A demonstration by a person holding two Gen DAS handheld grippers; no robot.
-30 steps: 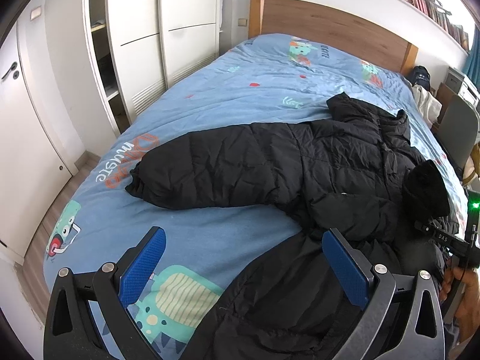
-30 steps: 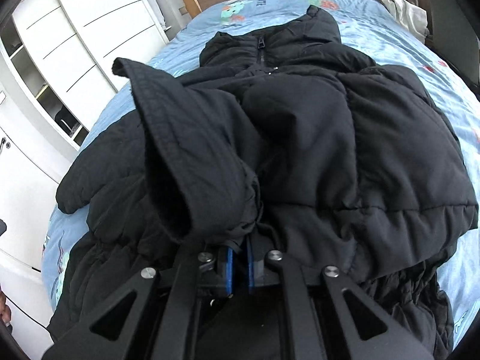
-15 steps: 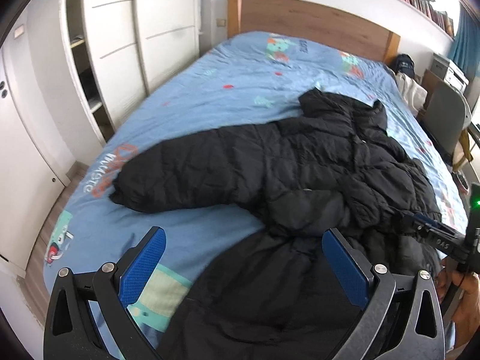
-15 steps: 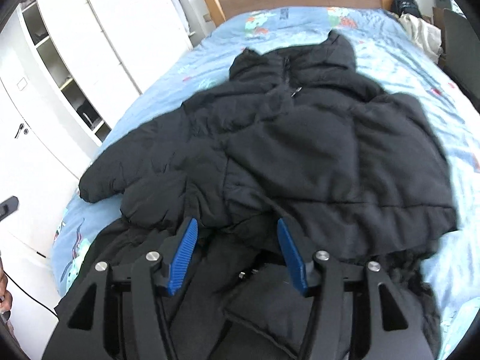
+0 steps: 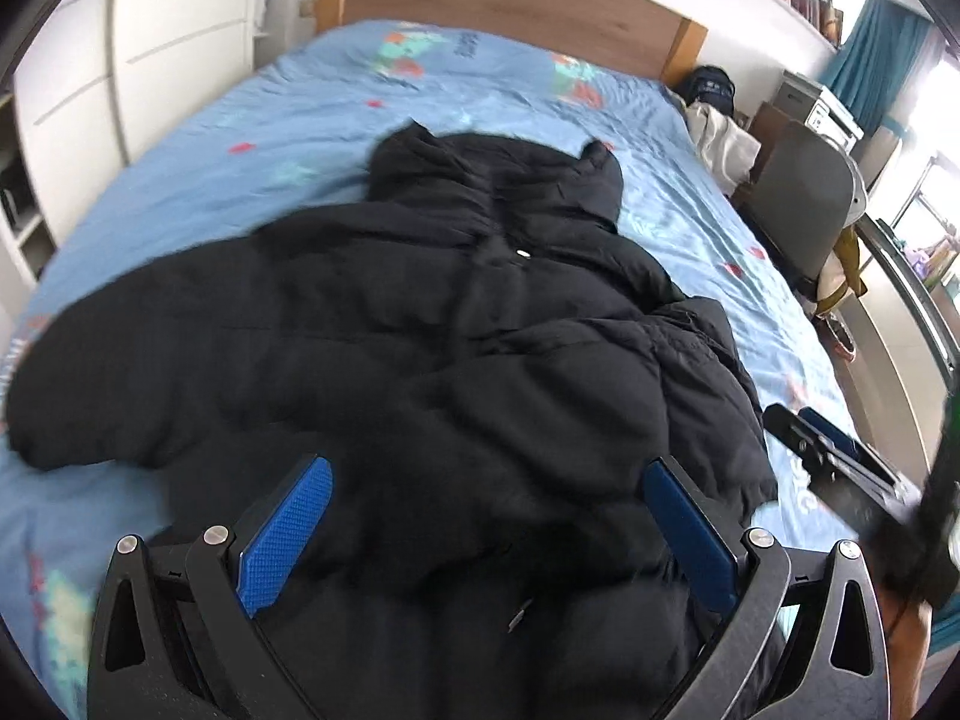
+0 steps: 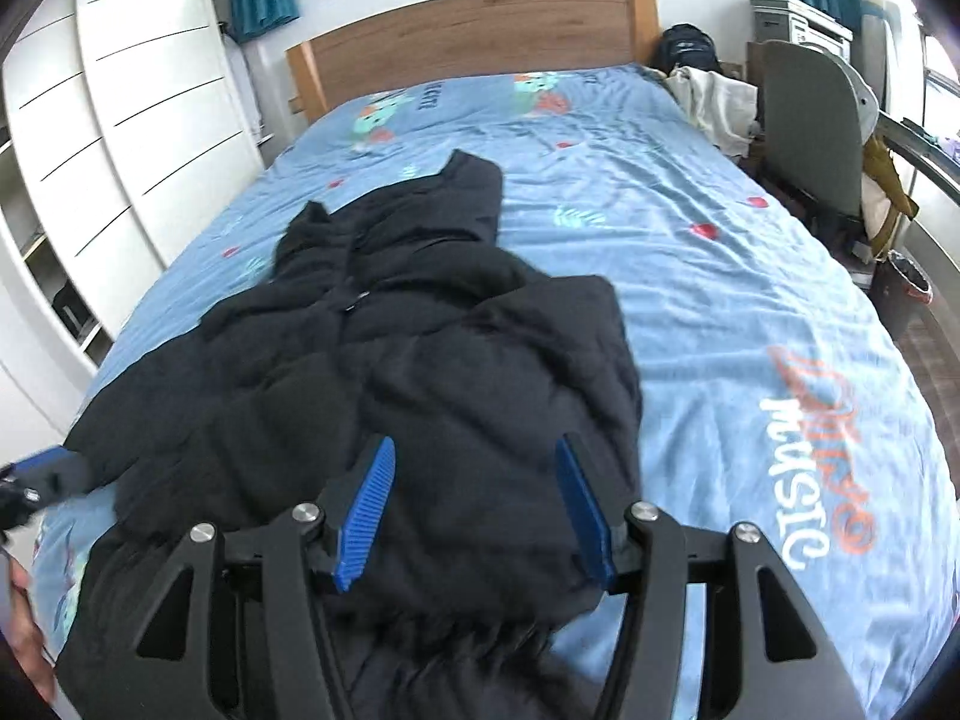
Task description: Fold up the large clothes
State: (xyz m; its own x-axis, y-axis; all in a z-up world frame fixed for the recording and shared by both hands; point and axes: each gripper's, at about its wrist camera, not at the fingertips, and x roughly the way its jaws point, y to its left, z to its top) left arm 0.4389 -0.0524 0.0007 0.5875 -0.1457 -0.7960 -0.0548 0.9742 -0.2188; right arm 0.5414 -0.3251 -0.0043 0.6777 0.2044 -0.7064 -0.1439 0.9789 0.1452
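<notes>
A large black puffer jacket (image 5: pixel 420 330) lies on the blue bed, collar toward the headboard. Its right sleeve is folded across the body, its left sleeve (image 5: pixel 120 372) stretches out to the left. My left gripper (image 5: pixel 486 516) is open and empty above the jacket's lower part. My right gripper (image 6: pixel 474 504) is open and empty above the jacket (image 6: pixel 420 372) near its right edge. The right gripper also shows in the left wrist view (image 5: pixel 834 456), off the jacket's right side. The left gripper's tip shows at the left edge of the right wrist view (image 6: pixel 36 474).
The bed (image 6: pixel 720 276) has a blue printed sheet and a wooden headboard (image 6: pixel 480 42). White wardrobes (image 6: pixel 120 120) stand along the left. A grey chair (image 6: pixel 810 126), a pile of clothes (image 6: pixel 714 102) and a bin (image 6: pixel 912 288) stand on the right.
My right gripper let go of the sleeve it held, opened and pulled back to the right. The sleeve now lies folded on the body. My left gripper swung right over the jacket.
</notes>
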